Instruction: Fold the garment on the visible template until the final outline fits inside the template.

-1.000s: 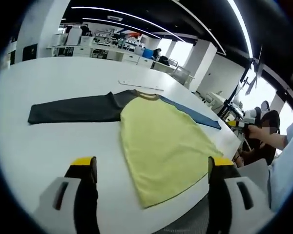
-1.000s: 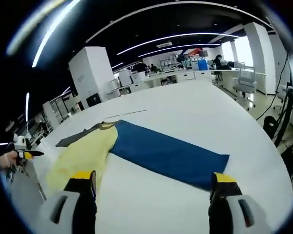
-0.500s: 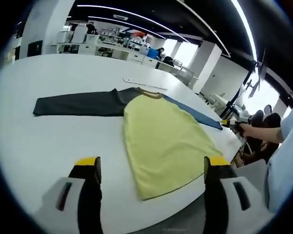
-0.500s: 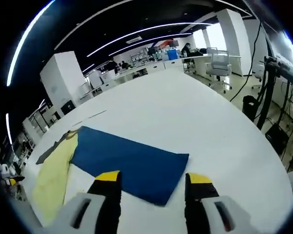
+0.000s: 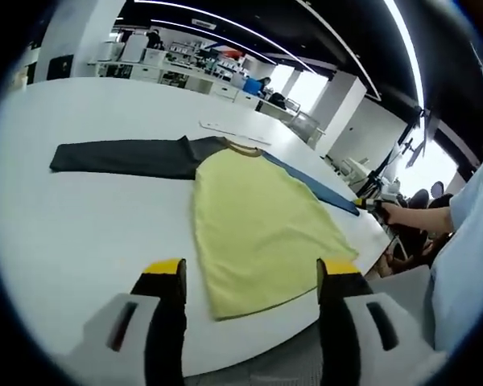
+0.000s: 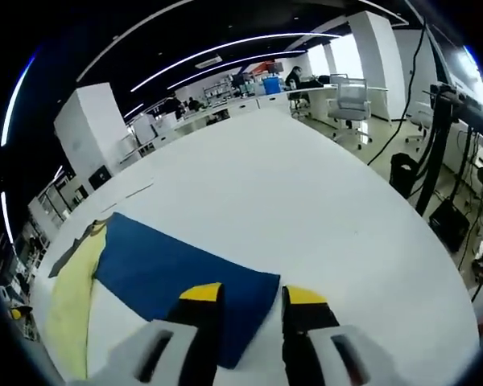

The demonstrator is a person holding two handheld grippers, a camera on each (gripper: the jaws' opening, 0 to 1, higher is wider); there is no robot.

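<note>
A raglan shirt lies flat on the white table (image 5: 80,233), with a yellow body (image 5: 258,217), a dark grey sleeve (image 5: 121,157) to the left and a blue sleeve (image 5: 314,185) to the right. My left gripper (image 5: 251,273) is open at the near table edge, its jaws either side of the yellow hem. A thin white flat sheet (image 5: 229,129) lies beyond the collar. A hand (image 5: 402,215) holds my right gripper (image 5: 364,205) at the blue cuff. In the right gripper view, my right gripper (image 6: 253,295) has its jaws narrowed around the end of the blue sleeve (image 6: 169,261), a gap still between them.
The table (image 6: 322,201) stretches wide and bare beyond the shirt, with its rounded edge close at the right. Office chairs (image 6: 350,100) and desks stand in the background. The person's light blue sleeve (image 5: 463,273) fills the right side of the left gripper view.
Both grippers' jaws have narrowed. The right gripper came forward to the blue cuff, which now lies between its jaws. The left gripper closed in on the yellow hem.
</note>
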